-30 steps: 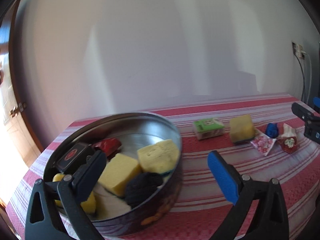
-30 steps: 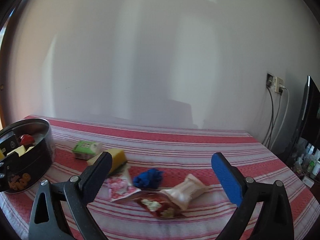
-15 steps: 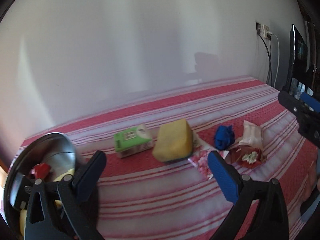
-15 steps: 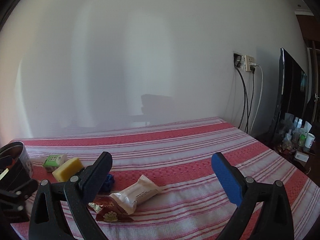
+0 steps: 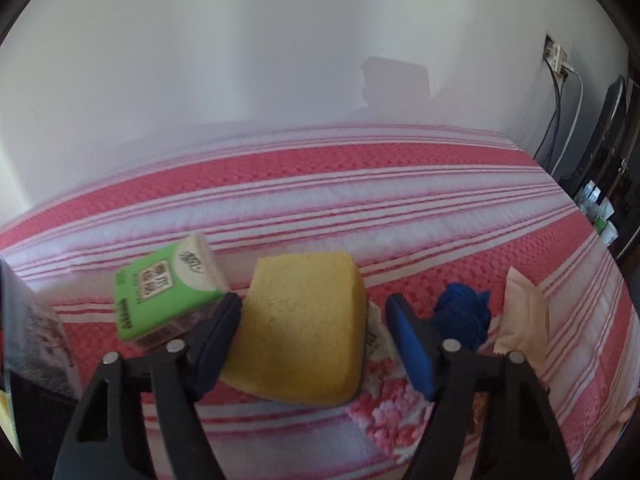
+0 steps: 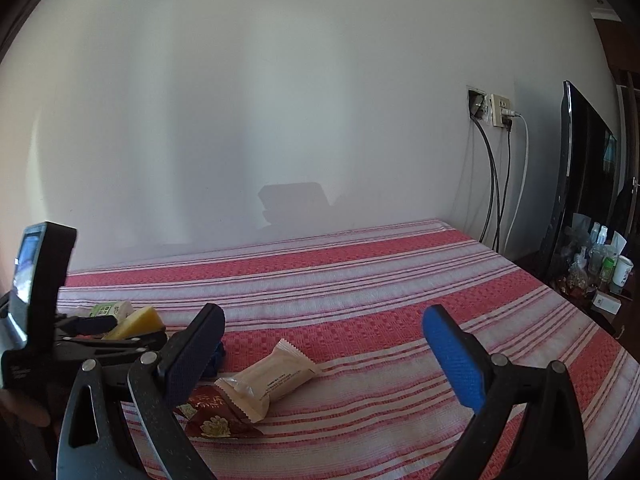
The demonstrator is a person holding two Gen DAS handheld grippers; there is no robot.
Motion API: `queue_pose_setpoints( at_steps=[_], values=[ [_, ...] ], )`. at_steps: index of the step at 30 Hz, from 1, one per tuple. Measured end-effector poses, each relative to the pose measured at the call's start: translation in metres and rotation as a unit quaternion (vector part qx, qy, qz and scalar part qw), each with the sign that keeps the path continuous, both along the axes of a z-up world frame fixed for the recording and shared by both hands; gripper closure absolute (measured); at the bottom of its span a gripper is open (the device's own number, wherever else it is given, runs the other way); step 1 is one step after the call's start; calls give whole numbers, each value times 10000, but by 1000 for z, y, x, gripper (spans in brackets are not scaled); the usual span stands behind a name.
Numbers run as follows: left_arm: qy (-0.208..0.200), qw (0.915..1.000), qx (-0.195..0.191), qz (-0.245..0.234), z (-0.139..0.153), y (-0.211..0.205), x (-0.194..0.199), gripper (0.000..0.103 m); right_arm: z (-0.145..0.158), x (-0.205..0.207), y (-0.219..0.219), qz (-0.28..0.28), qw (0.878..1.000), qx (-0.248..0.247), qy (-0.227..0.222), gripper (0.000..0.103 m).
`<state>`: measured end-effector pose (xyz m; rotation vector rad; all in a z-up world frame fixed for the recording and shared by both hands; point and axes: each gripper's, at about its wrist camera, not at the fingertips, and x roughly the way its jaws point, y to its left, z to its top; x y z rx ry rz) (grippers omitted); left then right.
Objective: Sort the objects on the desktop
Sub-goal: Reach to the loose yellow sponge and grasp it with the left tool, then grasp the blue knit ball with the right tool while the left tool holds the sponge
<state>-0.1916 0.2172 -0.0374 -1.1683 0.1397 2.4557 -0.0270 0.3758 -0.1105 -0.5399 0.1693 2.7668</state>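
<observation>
Tin (image 5: 28,344) edge at left, contents hidden.

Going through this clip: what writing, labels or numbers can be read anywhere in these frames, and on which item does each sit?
Nothing can be quoted with confidence.
green pack: dark Chinese characters and a barcode-like block, motion-blurred, unreadable.
cream wrapper: lines of fine dark print, too small.
dark red wrapper: gold characters above a flower design, too small.
bottles beside the bed: labels too small.
</observation>
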Motion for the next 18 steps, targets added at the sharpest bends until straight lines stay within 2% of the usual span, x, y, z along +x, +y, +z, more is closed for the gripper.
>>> queue_pose_setpoints(
  at_steps=[1, 3, 4, 7, 12, 18],
  values=[
    [-169, 9998, 141, -33, -3, -1, -4, 34, 0, 0, 1, -9, 10000, -28, -7, 2],
    [-249, 9988, 433, -18, -3, -9, -6, 47, -2, -1, 4, -21, 9999, -94, -27, 2],
    [-260, 9977, 632, -38, -2, -15, -5, 47, -3, -1, 5, -21, 9999, -119, -47, 2],
    [-188, 9963, 838, 50, 0, -25, 0, 48, -4, -2, 6, -8, 9999, -148, -60, 2],
    [413, 9963, 747, 141, 23, -37, 21, 48, -4, -2, 8, 4, 9999, -165, -46, 2],
    [1107, 9904, 812, 185, 54, -69, 59, 48, -4, 0, 7, 118, 9997, -201, 4, 2]
  ],
)
